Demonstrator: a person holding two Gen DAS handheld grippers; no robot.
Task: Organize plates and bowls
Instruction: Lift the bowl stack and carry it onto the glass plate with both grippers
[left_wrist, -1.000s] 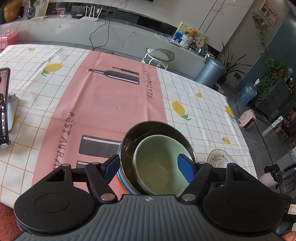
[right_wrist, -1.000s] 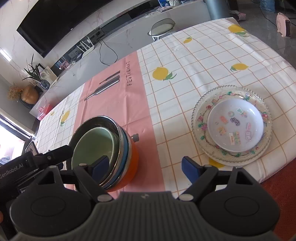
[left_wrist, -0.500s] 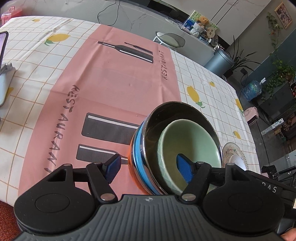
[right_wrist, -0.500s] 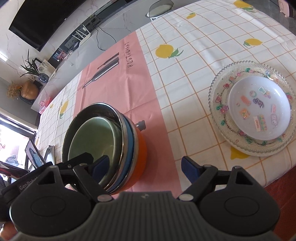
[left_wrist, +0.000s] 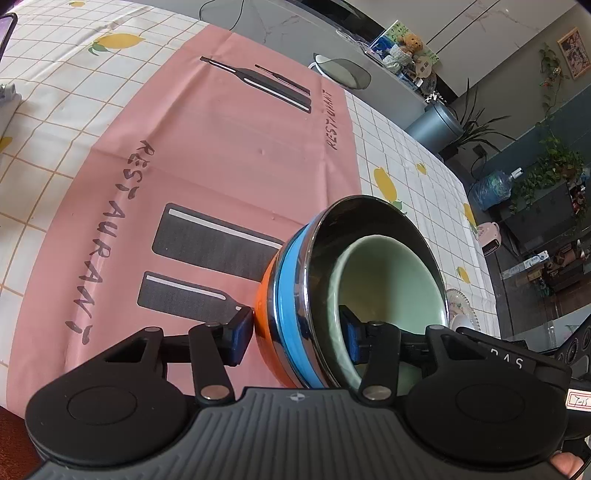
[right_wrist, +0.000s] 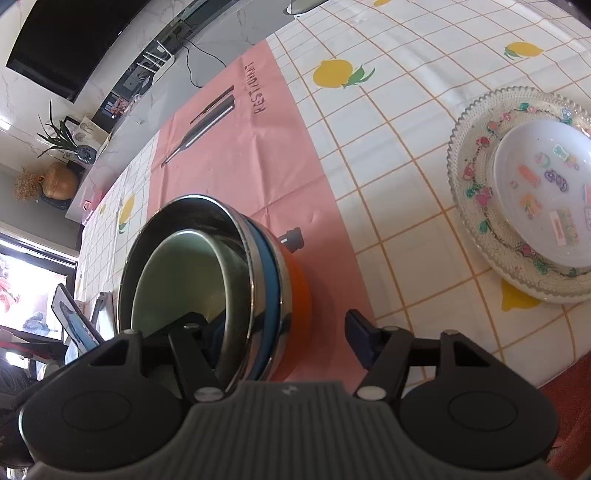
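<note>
A stack of nested bowls stands on the pink cloth: orange outermost, then blue, then steel, with a pale green bowl inside. My left gripper straddles the stack's near rim, one finger outside on the orange wall, one inside the green bowl, pads touching. My right gripper straddles the same stack from the other side, left finger inside the bowls, right finger standing clear of the orange wall. A small white plate lies on a glass plate to the right.
The table edge runs close below the stack in both views. A phone on a stand stands left of the bowls. A chair and a grey bin stand beyond the far table edge.
Both grippers have moved in over the bowl stack. The left gripper's fingers have closed onto the stack's rim. The right gripper's left finger has gone inside the bowls.
</note>
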